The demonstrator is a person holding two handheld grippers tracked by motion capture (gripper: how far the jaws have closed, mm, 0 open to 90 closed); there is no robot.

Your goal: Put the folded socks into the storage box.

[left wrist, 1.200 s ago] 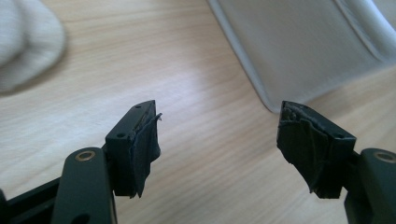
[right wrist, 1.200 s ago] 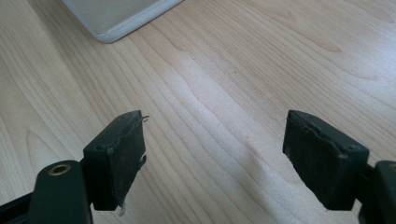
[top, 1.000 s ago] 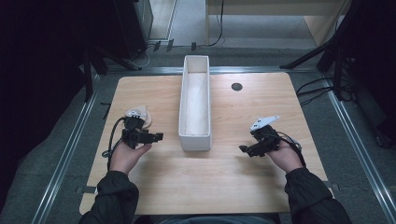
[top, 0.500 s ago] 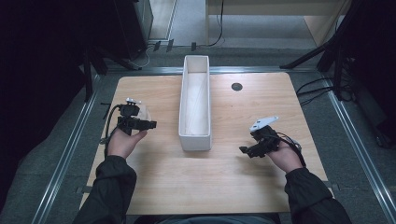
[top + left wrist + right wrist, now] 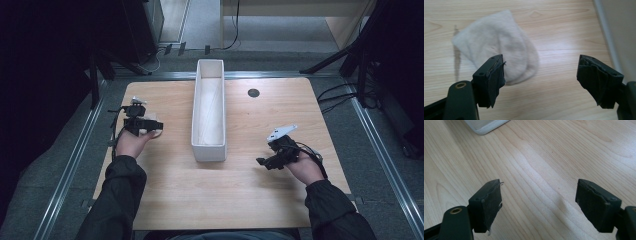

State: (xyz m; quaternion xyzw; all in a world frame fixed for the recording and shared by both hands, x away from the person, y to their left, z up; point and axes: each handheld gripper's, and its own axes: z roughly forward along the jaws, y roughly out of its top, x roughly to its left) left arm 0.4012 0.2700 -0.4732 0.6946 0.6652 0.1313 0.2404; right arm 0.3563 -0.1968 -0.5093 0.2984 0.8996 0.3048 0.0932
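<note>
A pale wooden tabletop with visible grain sits inside a metal frame, over a grey floor with dark stands and cables at its far edge; the room beyond is dim. At about 9 o'clock on the table, the left gripper is held above a small fuzzy cream-white cloth, which lies flat on the wood just beside the gripper. In the left gripper view its two black jaws stand wide apart, holding nothing, the cloth lying past the left jaw, whose pad covers the cloth's near edge. From the high view the cloth is mostly hidden under the gripper and hand. At the centre, running from 12 o'clock toward the middle, stands a long narrow white rectangular bin; its pale wall is cut off at the right edge of the left gripper view. A small dark round hole lies at about 1 o'clock. At 4 o'clock the right gripper hovers over bare wood, jaws wide apart and empty, a corner of the bin just visible at the top of its view.
</note>
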